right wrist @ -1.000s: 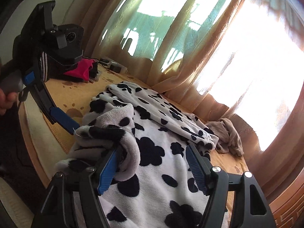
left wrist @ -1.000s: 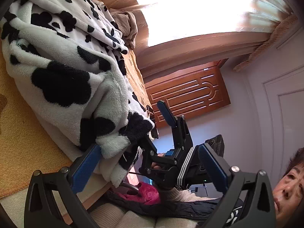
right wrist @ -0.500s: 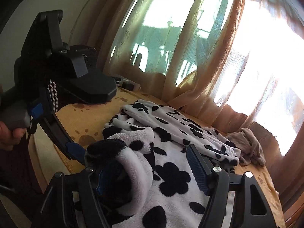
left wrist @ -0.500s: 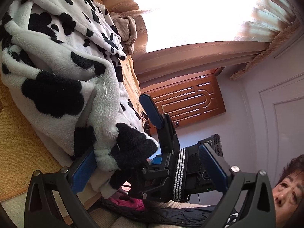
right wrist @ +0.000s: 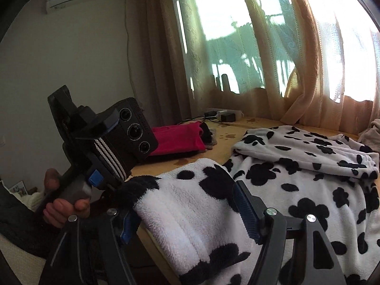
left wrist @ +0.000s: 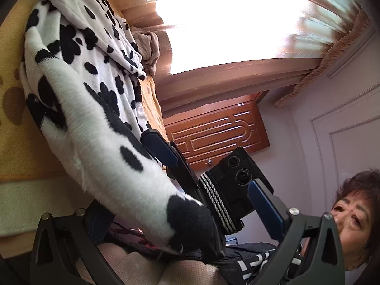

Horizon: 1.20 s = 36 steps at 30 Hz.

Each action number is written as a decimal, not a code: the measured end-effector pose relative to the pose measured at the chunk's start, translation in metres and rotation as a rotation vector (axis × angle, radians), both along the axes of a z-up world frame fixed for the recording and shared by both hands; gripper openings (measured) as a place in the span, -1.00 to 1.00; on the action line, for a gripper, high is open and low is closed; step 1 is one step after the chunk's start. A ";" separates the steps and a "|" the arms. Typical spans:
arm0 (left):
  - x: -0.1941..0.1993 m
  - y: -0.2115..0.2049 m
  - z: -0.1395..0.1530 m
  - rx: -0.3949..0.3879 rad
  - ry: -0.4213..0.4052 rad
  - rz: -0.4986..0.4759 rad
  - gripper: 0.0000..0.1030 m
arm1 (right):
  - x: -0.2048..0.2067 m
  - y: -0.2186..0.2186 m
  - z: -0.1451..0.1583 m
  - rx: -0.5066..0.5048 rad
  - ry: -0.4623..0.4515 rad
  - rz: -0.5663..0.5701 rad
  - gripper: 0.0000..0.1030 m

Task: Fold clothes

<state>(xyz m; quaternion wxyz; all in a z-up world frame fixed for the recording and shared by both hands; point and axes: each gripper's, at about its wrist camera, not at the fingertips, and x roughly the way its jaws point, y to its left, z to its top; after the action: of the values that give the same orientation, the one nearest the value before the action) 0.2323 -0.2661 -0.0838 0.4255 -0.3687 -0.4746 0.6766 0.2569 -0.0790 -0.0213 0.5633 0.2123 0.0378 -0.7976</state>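
Observation:
A fluffy white garment with black spots (left wrist: 95, 109) lies on a yellow bed cover (left wrist: 9, 76). One end of it is pulled off the bed edge towards me. In the left wrist view that end runs between the fingers of my left gripper (left wrist: 190, 216), whose jaws stand wide apart. In the right wrist view the same garment (right wrist: 296, 185) drapes between the fingers of my right gripper (right wrist: 187, 216), also wide apart. The left gripper's body (right wrist: 114, 142) shows there at the left, held in a hand. The right gripper's body (left wrist: 228, 182) shows in the left wrist view.
A folded red garment (right wrist: 178, 137) and a power strip (right wrist: 223, 115) lie at the bed's far end. A beige cloth (left wrist: 149, 45) lies by the curtains (right wrist: 237, 47). A wooden door (left wrist: 213, 135) and the person's face (left wrist: 351, 220) are at the right.
Both grippers have pulled back from the bed with the garment's end, drawing it out long over the bed edge. The grippers have swung to face each other.

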 end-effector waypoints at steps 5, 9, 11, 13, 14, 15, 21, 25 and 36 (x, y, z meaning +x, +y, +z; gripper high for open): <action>0.035 -0.020 -0.011 -0.138 0.014 0.054 1.00 | 0.031 -0.034 -0.009 0.030 -0.034 0.200 0.42; 0.048 -0.042 -0.039 -0.201 -0.056 0.136 0.94 | 0.034 -0.035 -0.015 0.042 -0.071 0.264 0.42; 0.051 -0.052 -0.055 -0.216 -0.097 0.169 0.85 | 0.030 -0.021 -0.014 0.034 -0.071 0.242 0.42; 0.050 -0.056 -0.068 -0.240 -0.126 0.180 0.41 | 0.023 -0.004 -0.012 0.040 -0.054 0.178 0.43; 0.050 -0.055 -0.073 -0.245 -0.136 0.177 0.22 | 0.018 0.006 -0.011 0.050 -0.044 0.132 0.44; 0.050 -0.055 -0.078 -0.250 -0.146 0.175 -0.05 | 0.013 0.016 -0.011 0.061 -0.034 0.086 0.44; 0.049 -0.049 -0.083 -0.293 -0.139 0.146 -0.56 | -0.023 0.075 -0.015 0.060 -0.078 -0.160 0.44; 0.056 -0.054 -0.078 -0.303 -0.126 0.180 -0.76 | -0.034 0.107 -0.008 0.056 -0.044 -0.292 0.44; 0.082 -0.084 -0.053 -0.342 -0.104 0.319 -0.81 | -0.050 0.270 -0.010 0.061 -0.214 -0.677 0.44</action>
<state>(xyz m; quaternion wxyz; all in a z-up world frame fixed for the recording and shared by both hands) 0.3139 -0.3501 -0.1371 0.2196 -0.3903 -0.4265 0.7858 0.2068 0.1906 -0.0312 0.2612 0.3121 -0.0701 -0.9108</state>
